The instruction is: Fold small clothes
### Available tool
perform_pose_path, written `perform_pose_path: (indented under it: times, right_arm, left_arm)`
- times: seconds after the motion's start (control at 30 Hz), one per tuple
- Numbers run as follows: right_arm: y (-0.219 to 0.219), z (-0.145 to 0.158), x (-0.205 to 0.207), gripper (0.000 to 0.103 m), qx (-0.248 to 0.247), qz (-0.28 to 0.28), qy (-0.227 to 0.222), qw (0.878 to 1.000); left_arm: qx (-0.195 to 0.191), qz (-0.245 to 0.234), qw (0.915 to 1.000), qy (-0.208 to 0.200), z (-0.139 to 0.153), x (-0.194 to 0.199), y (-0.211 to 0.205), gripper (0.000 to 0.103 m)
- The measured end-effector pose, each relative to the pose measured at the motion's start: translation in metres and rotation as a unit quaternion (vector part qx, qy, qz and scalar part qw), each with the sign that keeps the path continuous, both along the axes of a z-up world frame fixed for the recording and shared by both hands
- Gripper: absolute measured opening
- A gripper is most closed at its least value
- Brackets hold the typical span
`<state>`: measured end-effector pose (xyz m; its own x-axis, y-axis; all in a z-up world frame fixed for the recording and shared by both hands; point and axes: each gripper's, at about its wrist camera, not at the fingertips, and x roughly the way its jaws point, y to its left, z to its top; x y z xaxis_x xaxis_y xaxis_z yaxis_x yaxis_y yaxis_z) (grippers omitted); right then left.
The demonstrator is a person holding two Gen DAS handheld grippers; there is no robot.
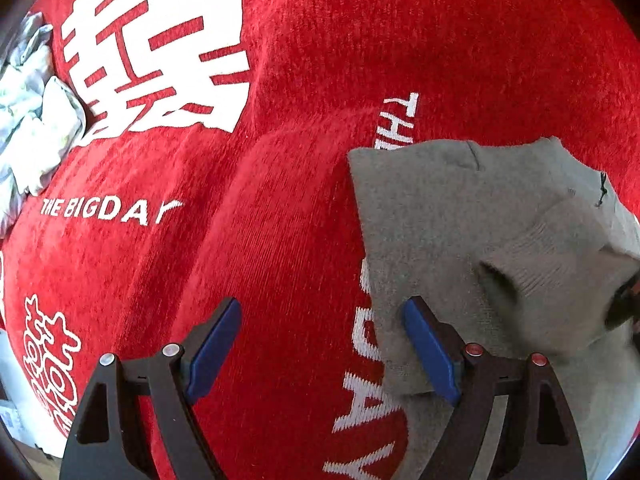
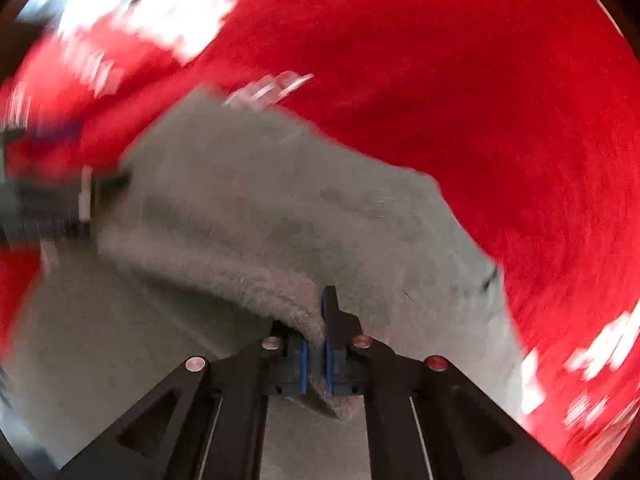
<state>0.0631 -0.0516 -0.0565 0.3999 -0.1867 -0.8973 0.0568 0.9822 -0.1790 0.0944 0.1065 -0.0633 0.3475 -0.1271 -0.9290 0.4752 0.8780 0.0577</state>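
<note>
A small grey knitted garment (image 1: 460, 220) lies on a red blanket (image 1: 280, 160) with white lettering, at the right of the left wrist view. My left gripper (image 1: 320, 336) is open and empty, its right finger (image 1: 430, 352) over the garment's left edge. My right gripper (image 2: 316, 344) is shut on a ribbed edge of the grey garment (image 2: 280, 220) and holds it lifted and folded over. The right wrist view is motion-blurred. A dark part of the right gripper (image 1: 624, 304) shows at the right edge of the left wrist view.
A pile of pale, light-coloured clothes (image 1: 32, 120) lies at the left edge of the blanket. White characters and the words "THE BIGDAY" are printed on the blanket. The blanket's edge (image 1: 24, 400) shows at the lower left.
</note>
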Motion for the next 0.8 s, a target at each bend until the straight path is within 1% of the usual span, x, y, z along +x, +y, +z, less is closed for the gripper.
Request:
perform_pose_path:
  times: [0.03, 0.07, 0.1, 0.13, 0.17, 0.2, 0.23, 0.27, 0.3, 0.33, 0.37, 0.4, 0.47, 0.5, 0.53, 0.57, 0.6, 0.67, 0.7, 0.73, 0.77, 0.8]
  right_arm:
    - [-0.012, 0.008, -0.004, 0.006, 0.03, -0.035, -0.016, 0.999]
    - [-0.033, 0.017, -0.014, 0.006, 0.079, -0.088, -0.04, 0.992]
    - [-0.051, 0.022, -0.023, 0.006, 0.119, -0.131, -0.058, 0.983]
    - [-0.068, 0.026, -0.034, 0.006, 0.155, -0.176, -0.074, 0.969]
    - [-0.088, 0.026, -0.048, 0.006, 0.191, -0.227, -0.089, 0.951]
    - [-0.109, 0.023, -0.066, 0.006, 0.229, -0.282, -0.102, 0.926]
    - [-0.125, 0.017, -0.081, 0.006, 0.259, -0.324, -0.109, 0.903]
    - [-0.144, 0.003, -0.097, 0.006, 0.304, -0.372, -0.113, 0.87]
    - [-0.154, -0.008, -0.111, 0.006, 0.341, -0.399, -0.116, 0.843]
    - [-0.167, -0.024, -0.127, 0.007, 0.392, -0.433, -0.119, 0.803]
    - [-0.173, -0.035, -0.138, 0.011, 0.421, -0.454, -0.119, 0.776]
    - [-0.176, -0.043, -0.147, 0.011, 0.438, -0.469, -0.117, 0.758]
    - [-0.181, -0.054, -0.162, 0.011, 0.471, -0.483, -0.119, 0.728]
    - [-0.182, -0.054, -0.166, 0.019, 0.477, -0.483, -0.122, 0.724]
    - [-0.182, -0.052, -0.168, 0.025, 0.478, -0.482, -0.126, 0.724]
    - [-0.184, -0.048, -0.17, 0.037, 0.475, -0.478, -0.132, 0.727]
    - [-0.186, -0.046, -0.164, 0.043, 0.471, -0.475, -0.135, 0.731]
    - [-0.193, -0.038, -0.164, 0.043, 0.454, -0.479, -0.139, 0.739]
    - [-0.197, -0.037, -0.164, 0.038, 0.451, -0.482, -0.139, 0.738]
    - [-0.2, -0.036, -0.164, 0.026, 0.449, -0.486, -0.138, 0.737]
    - [-0.202, -0.033, -0.165, 0.007, 0.442, -0.489, -0.132, 0.74]
    - [-0.202, -0.032, -0.161, 0.007, 0.434, -0.49, -0.128, 0.746]
  left_arm:
    - [0.002, -0.004, 1.0, -0.002, 0.0, -0.001, 0.0, 0.084]
    - [0.003, -0.006, 1.0, -0.002, 0.0, -0.001, -0.004, 0.084]
    - [0.006, -0.011, 0.9997, -0.019, -0.001, 0.003, -0.006, 0.084]
    - [0.008, -0.014, 0.9997, -0.02, -0.002, 0.006, -0.007, 0.084]
    - [0.01, -0.016, 0.9996, -0.021, -0.002, 0.007, -0.008, 0.084]
    - [0.011, -0.018, 0.9995, -0.022, -0.002, 0.008, -0.008, 0.084]
    - [0.012, -0.02, 0.9995, -0.022, -0.002, 0.008, -0.008, 0.084]
    - [0.011, -0.022, 0.9994, -0.023, -0.003, 0.008, -0.009, 0.084]
    - [0.013, -0.024, 0.9994, -0.023, -0.003, 0.009, -0.009, 0.084]
    - [0.014, -0.026, 0.9993, -0.024, -0.003, 0.01, -0.01, 0.084]
    - [0.015, -0.028, 0.9993, -0.021, -0.004, 0.011, -0.01, 0.084]
    - [0.015, -0.028, 0.9993, -0.017, -0.004, 0.013, -0.011, 0.084]
    - [0.013, -0.025, 0.9996, -0.004, -0.003, 0.019, -0.01, 0.084]
    - [0.012, -0.023, 0.9997, 0.001, -0.002, 0.023, -0.01, 0.084]
    - [0.012, -0.022, 0.9997, 0.005, -0.001, 0.027, -0.011, 0.084]
    - [0.012, -0.022, 0.9997, 0.005, 0.0, 0.028, -0.012, 0.084]
    - [0.011, -0.023, 0.9997, 0.005, 0.002, 0.031, -0.013, 0.084]
    - [0.01, -0.023, 0.9997, 0.004, 0.004, 0.034, -0.016, 0.084]
    - [0.01, -0.023, 0.9997, 0.004, 0.004, 0.035, -0.017, 0.084]
    - [0.011, -0.022, 0.9997, 0.005, 0.004, 0.036, -0.018, 0.084]
    - [0.013, -0.022, 0.9997, 0.006, 0.003, 0.036, -0.019, 0.084]
    - [0.014, -0.024, 0.9996, 0.005, 0.002, 0.035, -0.02, 0.084]
